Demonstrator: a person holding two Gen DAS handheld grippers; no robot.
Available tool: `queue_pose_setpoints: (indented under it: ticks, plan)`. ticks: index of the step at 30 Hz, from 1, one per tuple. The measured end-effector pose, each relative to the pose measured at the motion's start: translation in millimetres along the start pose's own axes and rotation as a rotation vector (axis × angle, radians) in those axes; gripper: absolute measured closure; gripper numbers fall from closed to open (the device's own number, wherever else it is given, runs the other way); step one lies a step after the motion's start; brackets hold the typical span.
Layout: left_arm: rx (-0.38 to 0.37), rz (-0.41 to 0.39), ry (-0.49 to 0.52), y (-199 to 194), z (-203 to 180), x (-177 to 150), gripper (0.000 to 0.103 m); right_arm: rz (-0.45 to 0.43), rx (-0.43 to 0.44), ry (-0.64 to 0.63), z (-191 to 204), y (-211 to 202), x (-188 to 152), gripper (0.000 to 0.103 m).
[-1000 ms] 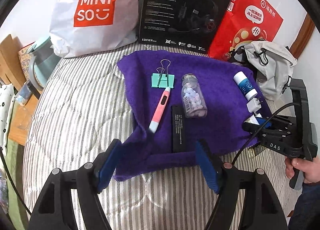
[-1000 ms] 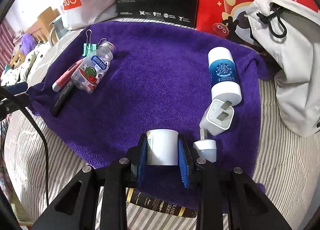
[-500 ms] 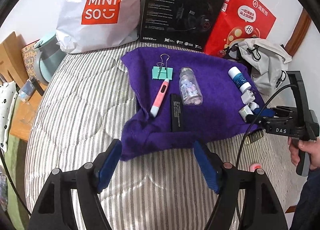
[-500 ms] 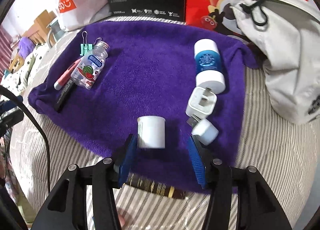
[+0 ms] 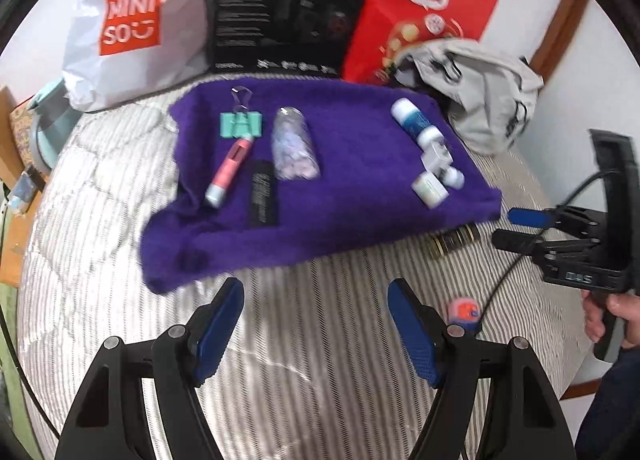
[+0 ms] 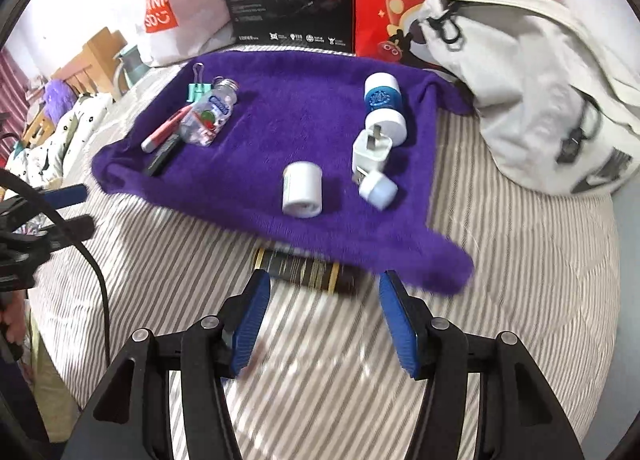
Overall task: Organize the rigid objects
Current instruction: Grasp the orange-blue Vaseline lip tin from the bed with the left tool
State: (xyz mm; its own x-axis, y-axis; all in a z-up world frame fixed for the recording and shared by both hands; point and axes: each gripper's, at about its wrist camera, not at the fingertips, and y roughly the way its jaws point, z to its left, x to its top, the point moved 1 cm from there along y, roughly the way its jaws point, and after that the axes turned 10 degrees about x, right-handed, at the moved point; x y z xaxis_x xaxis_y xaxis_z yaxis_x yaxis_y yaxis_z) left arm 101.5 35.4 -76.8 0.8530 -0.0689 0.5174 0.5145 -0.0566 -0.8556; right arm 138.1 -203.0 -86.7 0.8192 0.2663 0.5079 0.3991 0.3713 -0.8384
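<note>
Small white cylindrical jar (image 6: 302, 190) lies on its side on the fuzzy purple towel (image 6: 280, 120), while the right gripper (image 6: 323, 318) and left gripper (image 5: 316, 330) hover spread, empty.

Both grippers empty, jaws apart.
Left gripper (image 5: 314, 324) and right gripper (image 6: 322, 318) hover side by side, level.

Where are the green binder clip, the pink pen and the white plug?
green binder clip (image 5: 241, 125), left wrist view, on its green body.
pink pen (image 5: 230, 167), left wrist view, mid-barrel.
white plug (image 6: 370, 151), right wrist view, on its pronged face.
</note>
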Motion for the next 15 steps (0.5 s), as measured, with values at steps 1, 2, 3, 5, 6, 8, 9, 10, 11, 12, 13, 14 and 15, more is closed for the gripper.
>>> queue_pose_setpoints:
  ticks: [1,2,3,5,6,8,9,10,11,12,13,14,15]
  plan:
    - [-0.003,0.005,0.008,1,-4,-2,0.03,-0.013,0.007,0.009,-1,-8,-8,0.046]
    - [-0.007,0.008,0.017,1,-10,-4,0.03,-0.023,0.016,0.019,-2,-15,-14,0.046]
    - [-0.012,0.012,0.031,2,-18,-6,0.03,-0.031,0.022,0.027,-3,-20,-19,0.046]
    - [-0.022,0.015,0.063,3,-32,-9,0.03,-0.055,0.028,0.047,-7,-33,-31,0.046]
    - [-0.021,0.017,0.078,3,-40,-10,0.03,-0.065,0.032,0.06,-10,-39,-38,0.046]
    - [-0.022,0.028,0.099,7,-55,-14,0.03,-0.084,0.043,0.081,-14,-50,-49,0.046]
    - [-0.027,0.031,0.11,9,-63,-16,0.03,-0.095,0.047,0.093,-16,-56,-55,0.046]
    - [-0.031,0.033,0.124,11,-72,-18,0.03,-0.103,0.048,0.105,-18,-59,-61,0.046]
    - [-0.028,0.037,0.139,13,-81,-20,0.03,-0.112,0.047,0.121,-22,-63,-68,0.046]
    - [-0.024,0.041,0.152,15,-88,-23,0.03,-0.116,0.048,0.133,-25,-66,-73,0.046]
    - [-0.021,0.043,0.165,18,-96,-26,0.03,-0.117,0.051,0.147,-28,-68,-78,0.046]
    - [-0.02,0.046,0.177,20,-103,-28,0.03,-0.117,0.051,0.16,-32,-70,-83,0.046]
    - [-0.019,0.05,0.19,22,-109,-30,0.03,-0.116,0.049,0.173,-36,-71,-88,0.046]
